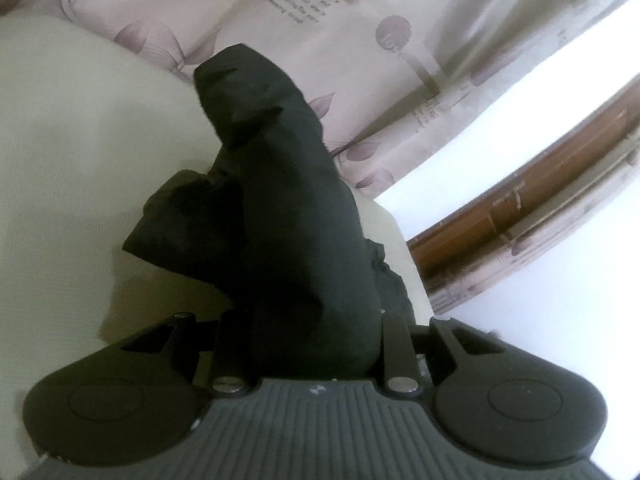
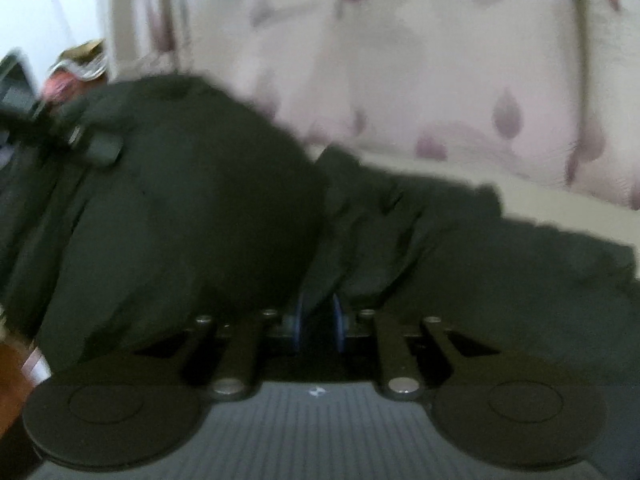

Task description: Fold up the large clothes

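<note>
Black garment point(image 1: 296, 216) bunches between the left gripper's point(image 1: 316, 320) closed jaws, and the right gripper point(image 2: 318, 312) likewise pinches a fold

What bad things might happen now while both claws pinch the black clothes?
The left claw grips only a bunched roll of the black garment, so cloth might slip out or fold crookedly. The right claw pinches a narrow bit of the garment, and the loose folds could sag unevenly. The right view is blurry, perhaps from fast motion; a tug might drag the garment across the cream sheet.

garment point(image 1: 288, 208) on sheet point(image 1: 60, 160), curtain point(image 1: 360, 40) behind
</note>
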Available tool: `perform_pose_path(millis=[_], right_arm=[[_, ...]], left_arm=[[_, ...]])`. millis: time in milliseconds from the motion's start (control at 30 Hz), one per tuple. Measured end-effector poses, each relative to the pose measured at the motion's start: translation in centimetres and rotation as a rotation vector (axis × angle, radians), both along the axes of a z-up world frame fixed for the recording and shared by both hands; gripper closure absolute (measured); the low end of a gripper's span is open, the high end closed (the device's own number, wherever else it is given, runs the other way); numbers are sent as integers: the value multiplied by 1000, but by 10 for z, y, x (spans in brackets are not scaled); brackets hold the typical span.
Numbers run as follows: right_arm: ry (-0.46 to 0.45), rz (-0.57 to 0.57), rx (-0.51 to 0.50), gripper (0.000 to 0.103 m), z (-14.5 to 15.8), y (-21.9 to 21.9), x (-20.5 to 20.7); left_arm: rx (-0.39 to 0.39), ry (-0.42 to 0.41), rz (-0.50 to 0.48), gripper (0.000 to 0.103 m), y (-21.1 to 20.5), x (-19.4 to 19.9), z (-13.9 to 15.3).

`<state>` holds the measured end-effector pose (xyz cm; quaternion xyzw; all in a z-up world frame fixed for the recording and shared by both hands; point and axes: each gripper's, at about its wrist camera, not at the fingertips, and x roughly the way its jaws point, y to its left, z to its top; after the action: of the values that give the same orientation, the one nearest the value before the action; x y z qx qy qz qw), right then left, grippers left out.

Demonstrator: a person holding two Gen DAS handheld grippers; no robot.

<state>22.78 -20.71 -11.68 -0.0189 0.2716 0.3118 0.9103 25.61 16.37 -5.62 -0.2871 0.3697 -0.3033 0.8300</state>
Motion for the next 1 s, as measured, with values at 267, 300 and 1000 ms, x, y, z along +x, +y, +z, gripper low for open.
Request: perform_pose_path(millis=[267,300,1000], right_arm=[[91,-38,180,87,-25,3,16],[98,-46,200,87,-26,1,17],[257,-56,426,81,-62,-104,-17]], left_arm=[[46,32,-16,74,-68,1,35],[50,33,-24,74,-78,3,37],[-71,54,-102,71,-179,31,9]])
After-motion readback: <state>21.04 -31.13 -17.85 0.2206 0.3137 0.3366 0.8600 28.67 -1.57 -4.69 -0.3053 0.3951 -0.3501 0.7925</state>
